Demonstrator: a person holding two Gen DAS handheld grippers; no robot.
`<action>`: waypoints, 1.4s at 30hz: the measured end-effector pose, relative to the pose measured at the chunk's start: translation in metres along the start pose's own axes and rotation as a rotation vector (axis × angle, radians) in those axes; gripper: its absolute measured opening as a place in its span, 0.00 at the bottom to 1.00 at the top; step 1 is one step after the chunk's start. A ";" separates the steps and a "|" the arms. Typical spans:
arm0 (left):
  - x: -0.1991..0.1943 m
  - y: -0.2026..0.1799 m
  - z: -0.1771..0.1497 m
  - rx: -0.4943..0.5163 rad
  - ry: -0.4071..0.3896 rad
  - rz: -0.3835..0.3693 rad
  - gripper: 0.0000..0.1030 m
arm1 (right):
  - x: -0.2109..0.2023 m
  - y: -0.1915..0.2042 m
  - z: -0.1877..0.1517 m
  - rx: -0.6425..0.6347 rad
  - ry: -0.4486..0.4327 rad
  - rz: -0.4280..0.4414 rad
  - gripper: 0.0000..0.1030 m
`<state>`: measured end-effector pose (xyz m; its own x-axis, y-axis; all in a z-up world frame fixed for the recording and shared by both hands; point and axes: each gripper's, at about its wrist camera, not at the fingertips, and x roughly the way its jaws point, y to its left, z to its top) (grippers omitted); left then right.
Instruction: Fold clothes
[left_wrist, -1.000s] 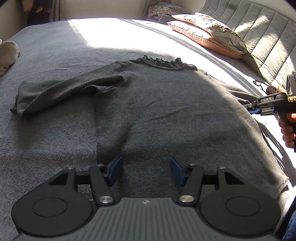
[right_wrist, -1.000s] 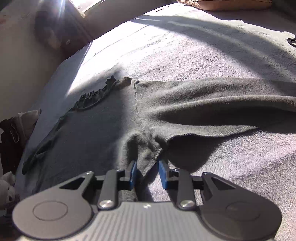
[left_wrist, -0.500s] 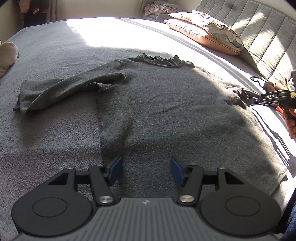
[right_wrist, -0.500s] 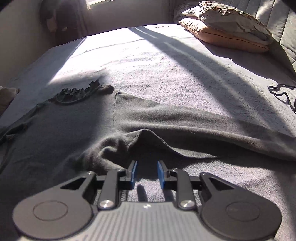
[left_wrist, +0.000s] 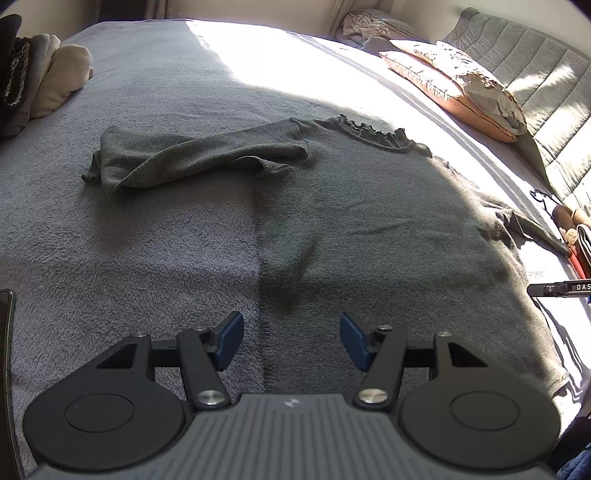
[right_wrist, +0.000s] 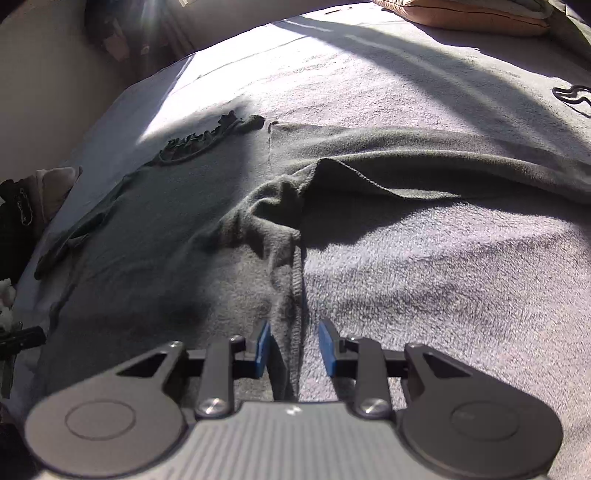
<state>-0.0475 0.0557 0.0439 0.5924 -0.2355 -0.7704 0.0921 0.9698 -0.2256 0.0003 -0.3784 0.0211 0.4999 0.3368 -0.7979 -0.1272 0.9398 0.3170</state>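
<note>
Your dark grey sweater (left_wrist: 369, 214) lies flat on the bed blanket (left_wrist: 147, 258), sleeves out, nothing folded yet: left gripper (left_wrist: 291, 341) gapes empty above its left side seam, right gripper (right_wrist: 293, 349) is opening astride the right seam, unclamped.

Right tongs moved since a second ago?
Yes. The right tongs, now opening, backed down the sweater's side seam, away from the bunched armpit.

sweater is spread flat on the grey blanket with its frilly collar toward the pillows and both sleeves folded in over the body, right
Not quite. The sweater lies on the blanket, frilly collar toward the pillows, but the left wrist view shows its sleeve stretched out sideways, not folded in.
</note>
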 end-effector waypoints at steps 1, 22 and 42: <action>0.001 0.001 -0.003 0.001 0.017 -0.003 0.59 | -0.003 0.004 -0.011 -0.013 0.005 -0.001 0.29; -0.031 -0.004 -0.038 -0.007 -0.005 -0.058 0.03 | -0.073 0.030 -0.139 0.219 -0.207 -0.015 0.05; -0.042 0.011 -0.009 0.029 -0.101 -0.035 0.39 | -0.113 -0.022 -0.084 0.392 -0.313 -0.120 0.48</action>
<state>-0.0789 0.0762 0.0684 0.6664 -0.2627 -0.6978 0.1365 0.9630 -0.2322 -0.1252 -0.4325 0.0612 0.7312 0.1386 -0.6679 0.2477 0.8584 0.4492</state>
